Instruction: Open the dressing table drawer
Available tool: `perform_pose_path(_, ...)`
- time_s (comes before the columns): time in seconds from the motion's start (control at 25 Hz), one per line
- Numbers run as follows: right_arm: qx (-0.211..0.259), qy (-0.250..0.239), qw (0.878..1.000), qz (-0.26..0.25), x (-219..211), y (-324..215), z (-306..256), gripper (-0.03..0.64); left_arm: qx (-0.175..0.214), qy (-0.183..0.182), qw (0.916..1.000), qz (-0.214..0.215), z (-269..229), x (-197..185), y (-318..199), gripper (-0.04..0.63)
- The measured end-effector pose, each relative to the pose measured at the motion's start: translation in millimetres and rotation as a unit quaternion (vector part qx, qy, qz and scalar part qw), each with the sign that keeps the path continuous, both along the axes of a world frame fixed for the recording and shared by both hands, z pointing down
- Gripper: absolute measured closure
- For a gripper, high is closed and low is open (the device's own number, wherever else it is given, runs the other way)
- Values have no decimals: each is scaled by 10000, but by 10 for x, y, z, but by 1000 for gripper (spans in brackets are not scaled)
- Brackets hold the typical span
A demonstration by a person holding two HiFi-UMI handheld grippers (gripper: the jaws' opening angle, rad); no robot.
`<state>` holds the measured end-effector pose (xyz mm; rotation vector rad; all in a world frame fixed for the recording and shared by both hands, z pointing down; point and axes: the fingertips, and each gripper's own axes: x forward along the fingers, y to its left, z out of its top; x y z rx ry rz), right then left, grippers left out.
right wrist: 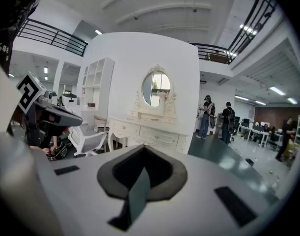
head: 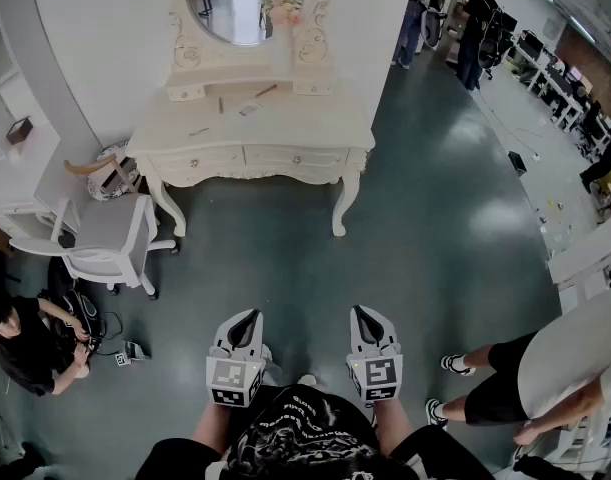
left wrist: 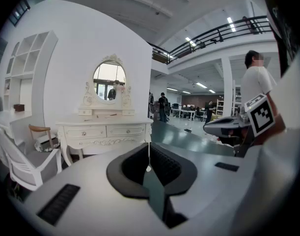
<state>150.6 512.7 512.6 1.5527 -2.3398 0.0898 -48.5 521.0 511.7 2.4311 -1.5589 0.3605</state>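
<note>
Well back on the floor (head: 285,258), I hold left tool (head: 247,320) and right tool (head: 365,316) shut and empty. The dressing table (head: 285,123) drawers (head: 295,156) are closed, so everything remains.

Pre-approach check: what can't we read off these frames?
- Inside the drawers: both fronts of the dressing table are closed in every view.
- On the tabletop: the small items are too small to name in any view.
- The mirror: its top is cut off by the head view's upper edge, and it is tiny in both gripper views.
</note>
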Motion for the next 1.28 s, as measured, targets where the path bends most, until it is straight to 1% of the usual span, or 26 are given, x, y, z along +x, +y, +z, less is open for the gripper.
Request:
perform_pose_path(0.16,79,163,9998,-33,-55,-133,-55,607,214,-132,9996,153,-100,-47,-200,574)
perform_pose_path(0.32,155,257,9995,-38,-152,-264,-113,607,345,-164,9992,142,-166,-185,-366,574)
perform_pose_path(0.48,182,310,9994,-1,-203,-389,-135,607,380,-167,9991,114,-174,-298,-494,574)
perform_pose_path(0.68,309,286,9991,-5,-319,-563,-178,606,423,-199,9987,196,-159,-418,-671,574)
perform_pose_path(0.92,400,247,9988,167,-486,-782,-193,606,495,-305,9978,323,-124,-581,-925,574)
perform_pose_path(1.08,489,208,9982,285,-615,-958,-248,606,613,-276,9967,464,-207,-699,-1124,574)
perform_pose_path(1.28,553,174,9975,400,-789,-1079,-293,606,626,-245,9961,576,-226,-871,-1279,574)
